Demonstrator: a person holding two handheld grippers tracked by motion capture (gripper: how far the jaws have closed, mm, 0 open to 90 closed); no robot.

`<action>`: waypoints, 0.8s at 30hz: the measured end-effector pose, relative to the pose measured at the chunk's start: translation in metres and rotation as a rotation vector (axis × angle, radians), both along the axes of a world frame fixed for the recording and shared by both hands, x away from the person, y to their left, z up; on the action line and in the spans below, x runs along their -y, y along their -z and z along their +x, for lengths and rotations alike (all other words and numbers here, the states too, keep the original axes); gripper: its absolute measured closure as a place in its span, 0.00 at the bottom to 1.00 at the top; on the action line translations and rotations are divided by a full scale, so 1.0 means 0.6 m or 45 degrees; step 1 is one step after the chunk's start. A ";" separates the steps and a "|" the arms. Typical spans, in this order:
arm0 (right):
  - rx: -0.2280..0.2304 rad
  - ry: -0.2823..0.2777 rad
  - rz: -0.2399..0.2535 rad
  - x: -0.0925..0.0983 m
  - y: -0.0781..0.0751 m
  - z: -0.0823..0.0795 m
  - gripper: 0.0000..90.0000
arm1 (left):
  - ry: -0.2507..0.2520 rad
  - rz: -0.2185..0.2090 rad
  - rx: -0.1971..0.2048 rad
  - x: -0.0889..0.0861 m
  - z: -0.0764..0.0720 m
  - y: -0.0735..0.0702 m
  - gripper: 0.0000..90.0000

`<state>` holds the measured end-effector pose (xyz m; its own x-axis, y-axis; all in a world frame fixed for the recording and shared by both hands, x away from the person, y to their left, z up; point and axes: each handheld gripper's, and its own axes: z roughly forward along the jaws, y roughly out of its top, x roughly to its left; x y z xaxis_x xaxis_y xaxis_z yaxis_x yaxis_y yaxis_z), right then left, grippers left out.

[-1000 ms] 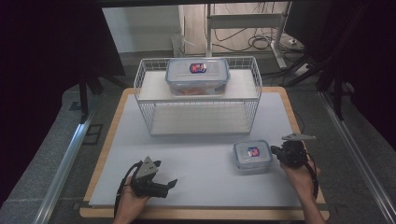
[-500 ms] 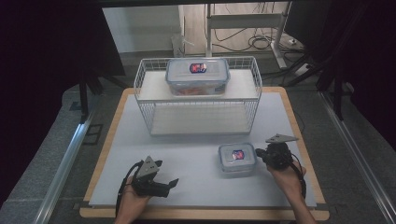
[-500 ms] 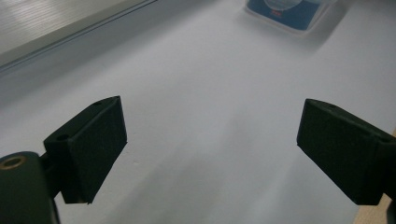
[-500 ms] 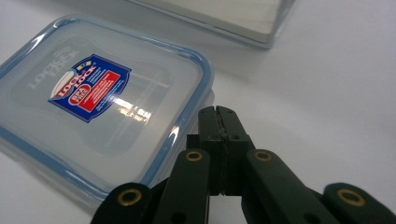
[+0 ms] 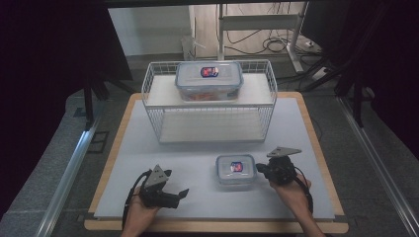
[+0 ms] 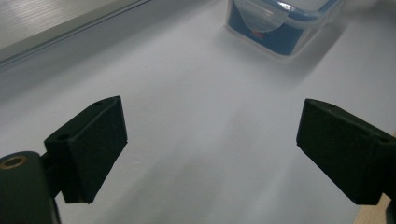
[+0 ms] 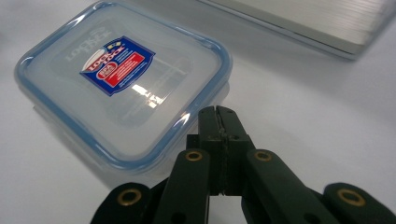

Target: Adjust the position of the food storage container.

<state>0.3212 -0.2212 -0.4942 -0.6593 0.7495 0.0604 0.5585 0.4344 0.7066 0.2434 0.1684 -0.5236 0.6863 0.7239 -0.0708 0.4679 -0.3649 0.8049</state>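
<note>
Jaws pressed together, our right gripper (image 5: 267,169) is nudging the small container (image 5: 235,170) along the desk (image 5: 148,148) — it now sits further left than a second ago. Our left gripper (image 5: 179,193), jaws spread, is waiting empty; we judge the goal unclear, perhaps the wire rack (image 5: 210,123).

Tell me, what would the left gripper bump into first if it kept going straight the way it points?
Probably the small box straight ahead. The left gripper is open, with bare table between, though depth is hard to judge.
</note>
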 end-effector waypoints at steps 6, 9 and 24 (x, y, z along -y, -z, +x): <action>0.006 -0.056 -0.002 -0.030 0.002 -0.007 1.00 | 0.001 -0.001 -0.007 0.001 0.001 0.001 0.09; 0.004 -0.074 0.004 -0.040 0.003 -0.009 1.00 | 0.001 -0.001 -0.011 0.002 0.002 0.002 0.09; 0.043 -0.180 -0.010 -0.098 0.009 -0.015 0.99 | 0.003 0.002 -0.016 0.003 0.000 0.001 0.09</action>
